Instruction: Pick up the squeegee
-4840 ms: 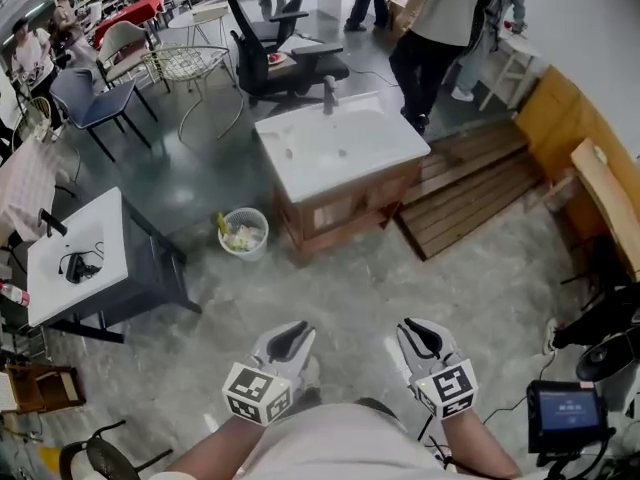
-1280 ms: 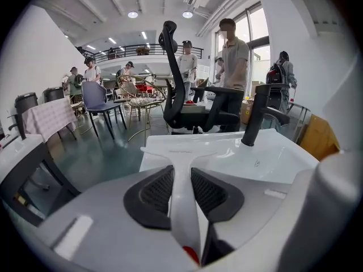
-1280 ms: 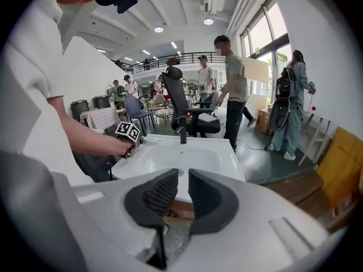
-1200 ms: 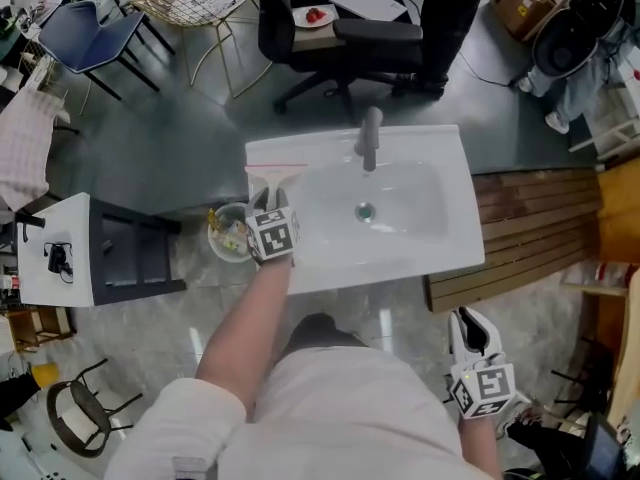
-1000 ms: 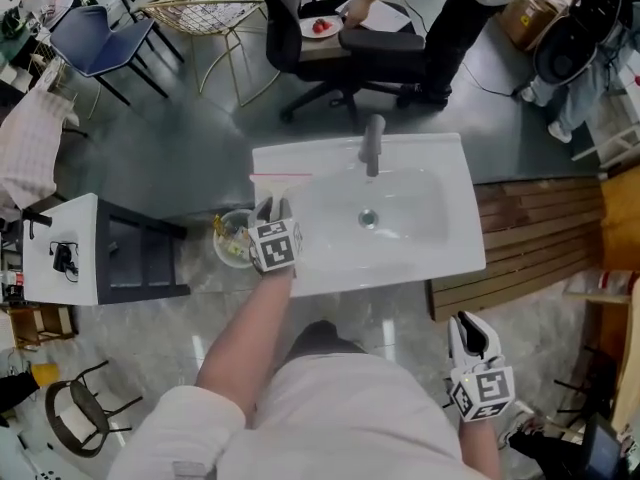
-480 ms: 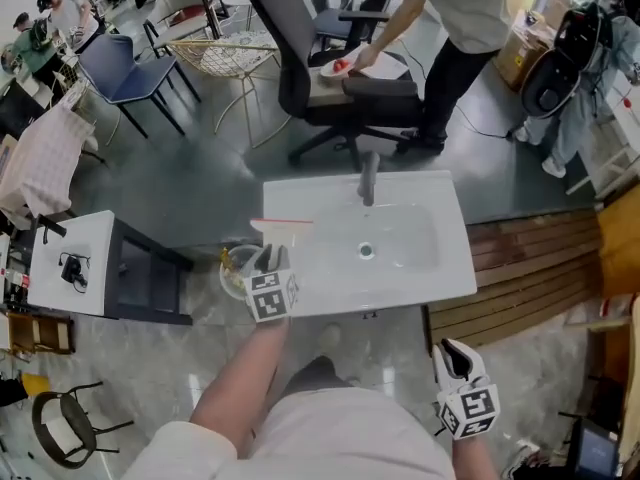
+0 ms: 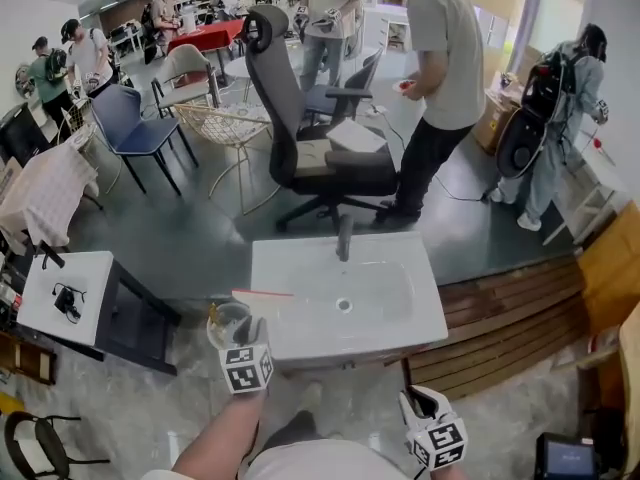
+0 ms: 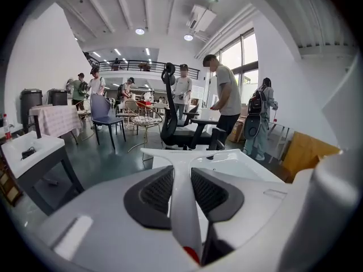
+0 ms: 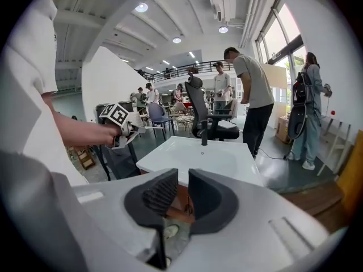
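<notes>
Lower right of the head view, the right tongs [image 7: 421, 400] stand slightly spread, with nothing between them. Lower centre-left, the left tongs [image 7: 250, 332] pinch the squeegee [image 8: 181, 177] by its slim white handle, its blade over the left edge of the sink [image 7: 300, 333]. It is judged to be light, stiff plastic, smooth and liable to swivel. The handle is the sound hold; the soft blade edge is not.

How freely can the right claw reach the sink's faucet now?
Probably yes. The right claw hangs low before the sink, empty, and its view shows the faucet beyond with nothing between. It must rise over the rim. The left claw, holding the squeegee, is off to the side.
</notes>
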### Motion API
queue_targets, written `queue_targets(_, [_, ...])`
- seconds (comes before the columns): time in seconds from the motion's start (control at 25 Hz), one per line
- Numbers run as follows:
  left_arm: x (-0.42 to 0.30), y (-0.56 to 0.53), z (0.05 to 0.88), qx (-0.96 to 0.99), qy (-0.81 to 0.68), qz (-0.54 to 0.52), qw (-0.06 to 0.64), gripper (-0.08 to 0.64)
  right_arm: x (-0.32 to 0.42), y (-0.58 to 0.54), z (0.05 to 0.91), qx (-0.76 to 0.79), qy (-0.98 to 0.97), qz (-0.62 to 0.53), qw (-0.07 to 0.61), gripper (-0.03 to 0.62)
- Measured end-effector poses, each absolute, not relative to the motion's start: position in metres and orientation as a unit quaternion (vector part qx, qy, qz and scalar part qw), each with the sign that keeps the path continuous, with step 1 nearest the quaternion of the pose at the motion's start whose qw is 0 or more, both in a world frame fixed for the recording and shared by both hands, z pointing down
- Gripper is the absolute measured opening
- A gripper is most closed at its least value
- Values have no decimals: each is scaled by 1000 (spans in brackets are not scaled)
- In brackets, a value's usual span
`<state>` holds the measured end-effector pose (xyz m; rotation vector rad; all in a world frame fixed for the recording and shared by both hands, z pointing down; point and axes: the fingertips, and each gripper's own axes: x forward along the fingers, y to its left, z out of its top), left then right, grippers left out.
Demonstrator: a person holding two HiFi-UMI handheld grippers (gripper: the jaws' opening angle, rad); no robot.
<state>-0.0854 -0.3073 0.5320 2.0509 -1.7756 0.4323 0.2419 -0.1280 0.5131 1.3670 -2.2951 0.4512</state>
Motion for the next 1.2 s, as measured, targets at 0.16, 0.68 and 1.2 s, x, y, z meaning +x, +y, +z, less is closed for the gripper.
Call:
queue_targets(0.16, [-83,-275,514,741,-628,147,189,104,239,-118,512,484,-835,155,210,44])
queue_targets(0.68, [-72,-197,479,761,-613,113,180,104,229,-93,507,459,-853,130,211,44])
queue_targets(1.2, [-69,-148,474,776,-592,110,187,104,214,-78,516,449,-858,131,213,44])
